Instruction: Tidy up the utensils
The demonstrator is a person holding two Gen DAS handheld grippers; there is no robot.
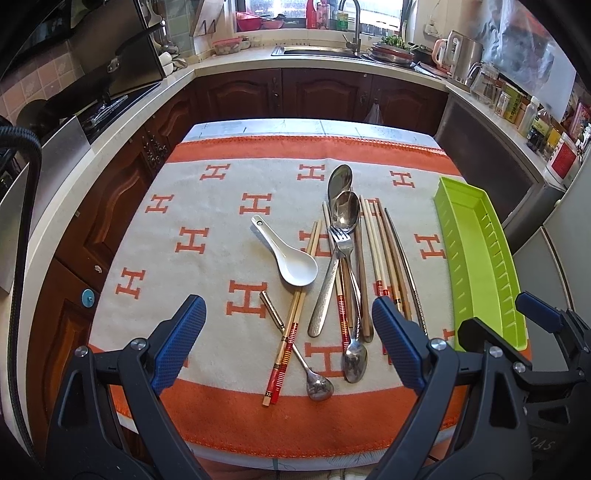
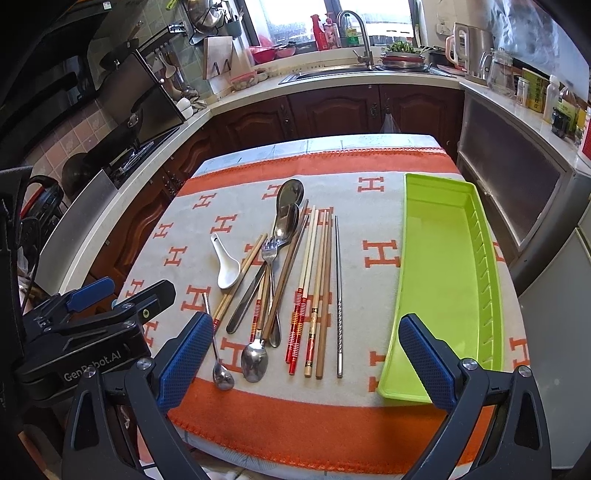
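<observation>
A heap of utensils lies mid-table on an orange and cream cloth [image 1: 207,206]: a white ceramic spoon [image 1: 291,264], a fork [image 1: 341,240], two large steel spoons [image 1: 345,210], two small steel spoons [image 1: 355,360], and several chopsticks [image 1: 386,254]. An empty green tray [image 1: 476,258] lies lengthwise at the right. My left gripper [image 1: 288,343] hovers open over the near ends of the utensils. My right gripper [image 2: 306,358] is open too, above the chopsticks [image 2: 317,280] and the tray's [image 2: 443,273] near left corner. Nothing is held.
The table stands in a kitchen with dark wood cabinets [image 1: 317,96] on three sides. A sink and tap [image 1: 351,33] are at the back, a stove [image 1: 110,107] at the left, jars and bottles [image 1: 535,114] along the right counter. The left gripper's body [image 2: 92,321] shows at the right view's left edge.
</observation>
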